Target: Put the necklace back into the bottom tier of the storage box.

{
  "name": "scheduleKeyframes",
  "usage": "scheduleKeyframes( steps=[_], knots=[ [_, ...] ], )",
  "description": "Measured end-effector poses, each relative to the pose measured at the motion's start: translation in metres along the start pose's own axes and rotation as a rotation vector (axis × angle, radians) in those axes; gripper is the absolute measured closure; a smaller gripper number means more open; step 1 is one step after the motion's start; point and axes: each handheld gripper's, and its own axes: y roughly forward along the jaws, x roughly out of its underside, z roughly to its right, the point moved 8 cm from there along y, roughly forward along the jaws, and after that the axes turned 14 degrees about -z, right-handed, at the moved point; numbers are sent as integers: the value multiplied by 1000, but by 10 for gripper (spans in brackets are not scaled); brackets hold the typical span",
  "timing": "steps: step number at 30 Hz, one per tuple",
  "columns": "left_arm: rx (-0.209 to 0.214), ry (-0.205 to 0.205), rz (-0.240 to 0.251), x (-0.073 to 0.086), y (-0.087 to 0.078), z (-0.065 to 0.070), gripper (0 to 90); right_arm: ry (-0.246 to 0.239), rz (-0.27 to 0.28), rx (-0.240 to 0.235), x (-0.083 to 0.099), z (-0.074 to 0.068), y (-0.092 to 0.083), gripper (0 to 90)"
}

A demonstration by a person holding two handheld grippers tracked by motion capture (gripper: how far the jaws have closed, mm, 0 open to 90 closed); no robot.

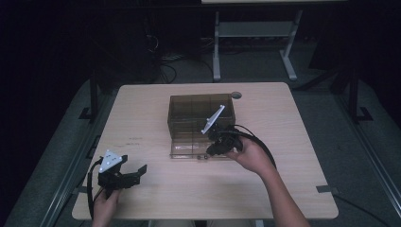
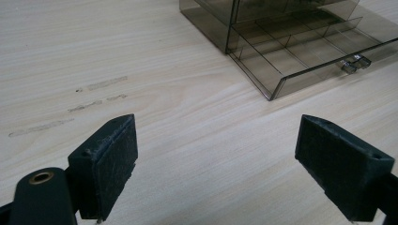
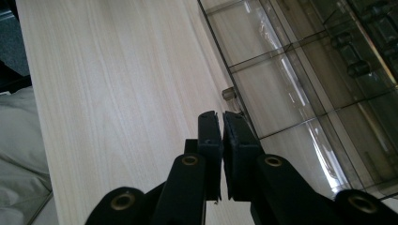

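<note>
Two grippers here: right gripper (image 1: 218,142) angled down at the pulled-out drawer (image 1: 196,150), jaws nearly pinched together; left gripper (image 1: 130,172) low over the surface (image 1: 283,142), jaws wide.

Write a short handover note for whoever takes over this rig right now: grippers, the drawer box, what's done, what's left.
Left gripper: open, holding nothing, near the table's left front corner.
Right gripper: jaws closed at the bottom drawer's front, beside one of its two small knobs; whether it pinches anything cannot be told.
Smoky plastic drawer box: mid-table, bottom drawer pulled out, its compartments look empty.
Done: drawer out.
Left: probably to push the drawer shut or pull it further.
</note>
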Motion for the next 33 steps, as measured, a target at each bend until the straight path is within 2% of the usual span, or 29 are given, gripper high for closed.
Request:
scheduleKeyframes(
  steps=[13, 20, 33],
  knots=[
    [1, 0, -1, 0, 0, 0, 130, 3, 10, 7, -13, 6, 0, 859],
    [1, -8, 0, 1, 0, -1, 130, -5, -14, 5, -24, 8, 7, 859],
    [3, -3, -7, 1, 0, 0, 130, -6, -21, 3, -35, 16, 15, 857]
  ],
)
